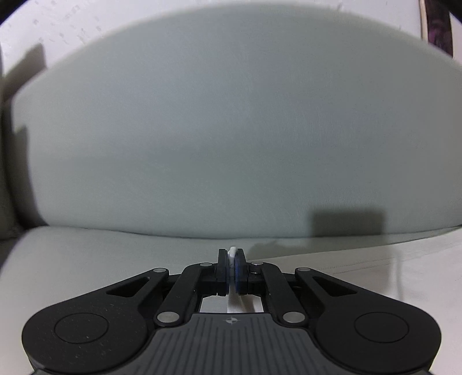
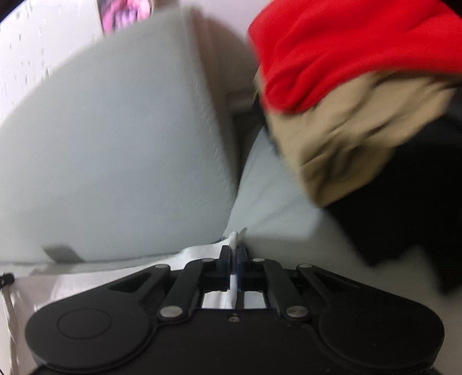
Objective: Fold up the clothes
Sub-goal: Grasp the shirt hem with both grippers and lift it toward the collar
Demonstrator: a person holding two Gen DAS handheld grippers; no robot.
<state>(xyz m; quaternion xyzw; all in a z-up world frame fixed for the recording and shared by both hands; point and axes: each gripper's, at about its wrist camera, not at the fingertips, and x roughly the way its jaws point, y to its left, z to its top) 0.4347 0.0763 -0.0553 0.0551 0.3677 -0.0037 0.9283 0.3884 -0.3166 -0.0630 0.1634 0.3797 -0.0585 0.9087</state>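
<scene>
A white garment lies spread on the sofa seat, seen in the left wrist view and in the right wrist view. My left gripper is shut on a pinch of the white cloth, low over the seat near the backrest. My right gripper is shut on another edge of the white garment, with a tuft sticking out past the fingertips. The right wrist view is blurred by motion.
A pale grey sofa back cushion fills the view ahead; it also shows in the right wrist view. A pile of clothes sits at the right: red, tan and black. A white wall is behind.
</scene>
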